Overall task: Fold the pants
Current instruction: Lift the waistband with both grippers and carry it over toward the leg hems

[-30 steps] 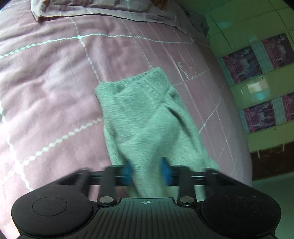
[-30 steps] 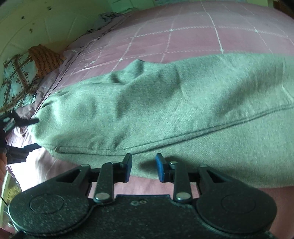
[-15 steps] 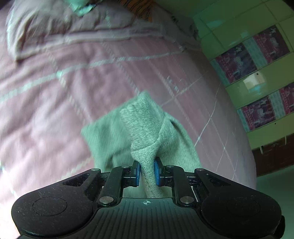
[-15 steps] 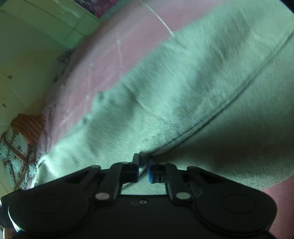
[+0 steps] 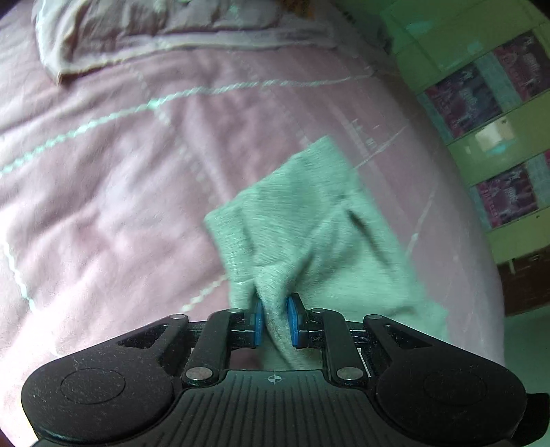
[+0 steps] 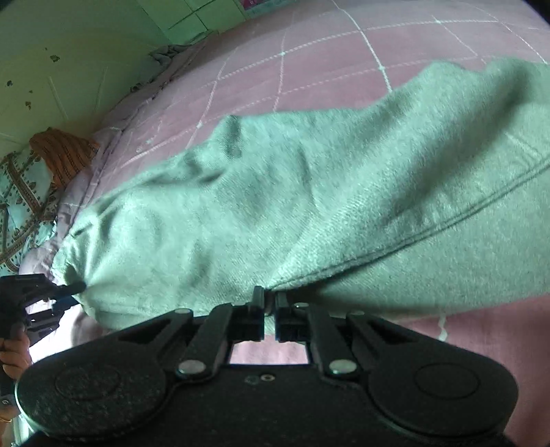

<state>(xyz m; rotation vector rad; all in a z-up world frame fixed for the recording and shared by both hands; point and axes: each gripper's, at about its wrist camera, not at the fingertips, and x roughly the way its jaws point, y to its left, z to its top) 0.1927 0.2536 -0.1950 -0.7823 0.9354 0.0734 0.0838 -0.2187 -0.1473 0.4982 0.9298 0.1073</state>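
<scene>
Since half a second ago the left claw (image 5: 274, 321) has drawn back, and the bunched grey pants (image 5: 309, 237) it grips now spread out flatter in front of it instead of standing up in a tight peak. Its blue pads (image 5: 258, 321) press from both sides on a gathered fold of the fabric. In the right wrist view the pants (image 6: 309, 206) have levelled out across the frame, and the right claw (image 6: 270, 309) is clamped on their near edge, right where a stitched seam (image 6: 447, 223) runs into the fingers, with only a thin slit between the two.

The pants lie on the pink quilted bedspread (image 5: 103, 206), stretched between the two claws toward the side of the bed nearest the green wall (image 5: 508, 165). At the left of the right wrist view, the left claw (image 6: 67, 292) pinches the far end of the pants. A pink pillow (image 5: 137, 31) lies at the far edge of the bed.
</scene>
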